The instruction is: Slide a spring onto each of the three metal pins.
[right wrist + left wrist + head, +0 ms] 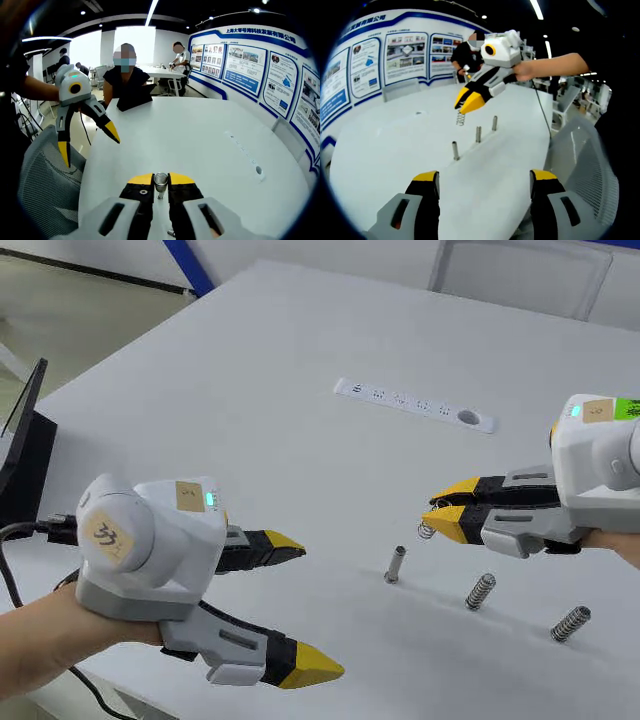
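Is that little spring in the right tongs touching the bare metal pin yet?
Apart. The left gripper view shows the spring hanging from the right tongs, with a plain gap between it and the bare pin.

White table (300, 370), grey mesh chair (45, 170), blue-trimmed poster wall (250, 60), ceiling strip lights (151, 12).

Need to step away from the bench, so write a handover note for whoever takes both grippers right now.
Left gripper: open, holding nothing, low over the near side of the table.
Right gripper: shut on a spring at its tips, close by the bare pin, not yet on it.
Done: middle pin and far-right pin each carry a spring.
Left: slide the held spring onto the bare pin, then release.
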`<action>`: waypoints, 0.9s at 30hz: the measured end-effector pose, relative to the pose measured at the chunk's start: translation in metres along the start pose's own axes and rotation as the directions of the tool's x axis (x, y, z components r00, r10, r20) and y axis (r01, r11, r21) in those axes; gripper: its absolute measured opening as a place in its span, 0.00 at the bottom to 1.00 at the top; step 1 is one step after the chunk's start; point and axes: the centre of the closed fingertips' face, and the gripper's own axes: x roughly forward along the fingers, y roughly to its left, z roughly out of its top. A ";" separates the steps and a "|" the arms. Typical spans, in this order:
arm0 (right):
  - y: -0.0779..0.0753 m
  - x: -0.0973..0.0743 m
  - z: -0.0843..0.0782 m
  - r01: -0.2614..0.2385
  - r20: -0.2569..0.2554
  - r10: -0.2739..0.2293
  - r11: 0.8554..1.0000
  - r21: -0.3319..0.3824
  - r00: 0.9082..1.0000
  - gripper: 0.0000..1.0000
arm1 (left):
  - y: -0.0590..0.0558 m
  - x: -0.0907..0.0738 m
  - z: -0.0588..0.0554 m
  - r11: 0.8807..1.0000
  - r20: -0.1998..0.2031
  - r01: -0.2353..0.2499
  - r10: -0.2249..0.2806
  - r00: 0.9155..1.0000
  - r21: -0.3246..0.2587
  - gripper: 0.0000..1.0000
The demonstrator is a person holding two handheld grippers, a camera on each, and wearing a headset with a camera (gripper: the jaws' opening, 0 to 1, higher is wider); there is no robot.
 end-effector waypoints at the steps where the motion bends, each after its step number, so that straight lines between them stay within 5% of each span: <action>1: 0.001 0.003 -0.001 -0.006 -0.001 0.006 1.000 0.009 1.000 0.11 | 0.000 0.000 -0.001 1.000 -0.001 -0.001 0.001 1.000 -0.002 0.76; 27: -0.007 0.036 -0.030 0.001 -0.067 0.004 0.997 0.076 0.998 0.11 | -0.005 0.011 -0.031 0.997 -0.055 0.010 -0.014 0.998 -0.072 0.91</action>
